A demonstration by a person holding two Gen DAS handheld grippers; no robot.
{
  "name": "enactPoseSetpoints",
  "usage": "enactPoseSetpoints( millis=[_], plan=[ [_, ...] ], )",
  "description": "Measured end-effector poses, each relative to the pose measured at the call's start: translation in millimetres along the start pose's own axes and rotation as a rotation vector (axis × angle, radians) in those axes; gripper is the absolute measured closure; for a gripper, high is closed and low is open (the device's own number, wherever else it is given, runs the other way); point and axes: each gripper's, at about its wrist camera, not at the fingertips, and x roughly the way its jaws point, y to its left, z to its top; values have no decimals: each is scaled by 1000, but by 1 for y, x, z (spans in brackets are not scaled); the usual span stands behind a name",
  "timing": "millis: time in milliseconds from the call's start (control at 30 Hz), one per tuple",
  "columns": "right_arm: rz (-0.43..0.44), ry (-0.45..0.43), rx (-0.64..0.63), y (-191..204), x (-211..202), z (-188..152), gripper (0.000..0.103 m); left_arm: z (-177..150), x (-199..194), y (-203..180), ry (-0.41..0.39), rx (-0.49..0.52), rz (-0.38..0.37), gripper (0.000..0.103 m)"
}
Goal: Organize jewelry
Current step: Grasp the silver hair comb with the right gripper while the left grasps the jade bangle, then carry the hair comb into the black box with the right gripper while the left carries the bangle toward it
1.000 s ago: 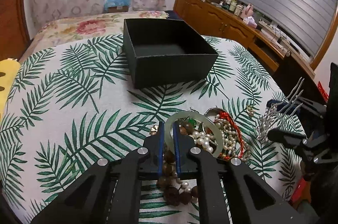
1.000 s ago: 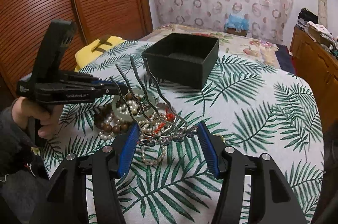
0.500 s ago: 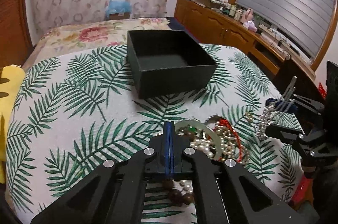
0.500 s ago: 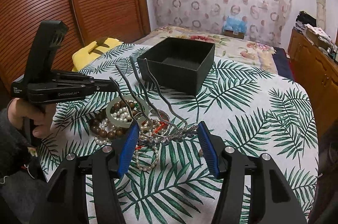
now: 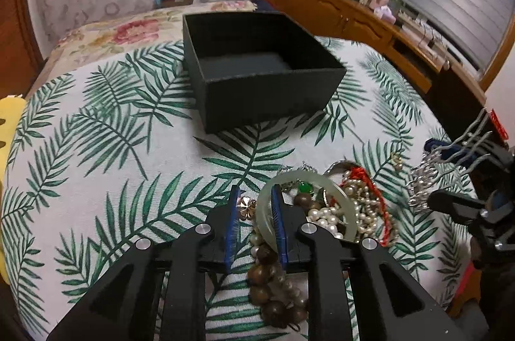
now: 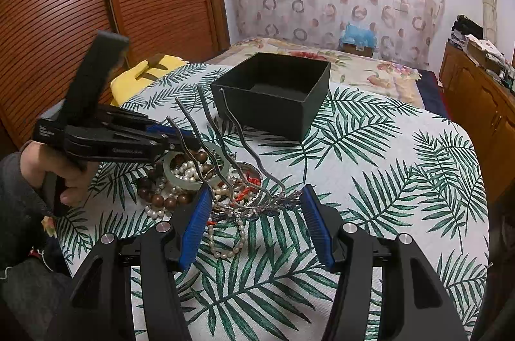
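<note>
Straddling the jade bangle (image 5: 307,206) rim, the left gripper (image 5: 256,225) gapes, while the right gripper (image 6: 257,223) seemingly clamps the hair comb (image 6: 254,206).

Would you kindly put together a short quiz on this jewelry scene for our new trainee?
1. True or false: nothing shows inside the black box.
2. What does the right gripper grip: A) pearl strand, B) silver hair comb, C) wooden beads?
3. Fill in: the open left gripper straddles the rim of the ____.
Key: 1 true; 2 B; 3 jade bangle.
</note>
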Motion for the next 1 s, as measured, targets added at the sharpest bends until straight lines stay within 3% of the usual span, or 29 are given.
enactPoseSetpoints(
  millis=[133, 433, 767, 1000],
  plan=[
    [2, -1, 0, 0, 0, 0, 43, 1, -1, -3, -7, 17, 2, 91],
    [-13, -2, -12, -2, 5, 9, 43, 3, -35, -8, -137, 25, 25, 92],
    [-40, -29, -80, -7, 18, 59, 44, 21, -63, 9, -258, -15, 49, 92],
    [-72, -20, -119, -19, 44, 104, 44, 34, -72, 28, -299, -40, 74, 92]
  ],
)
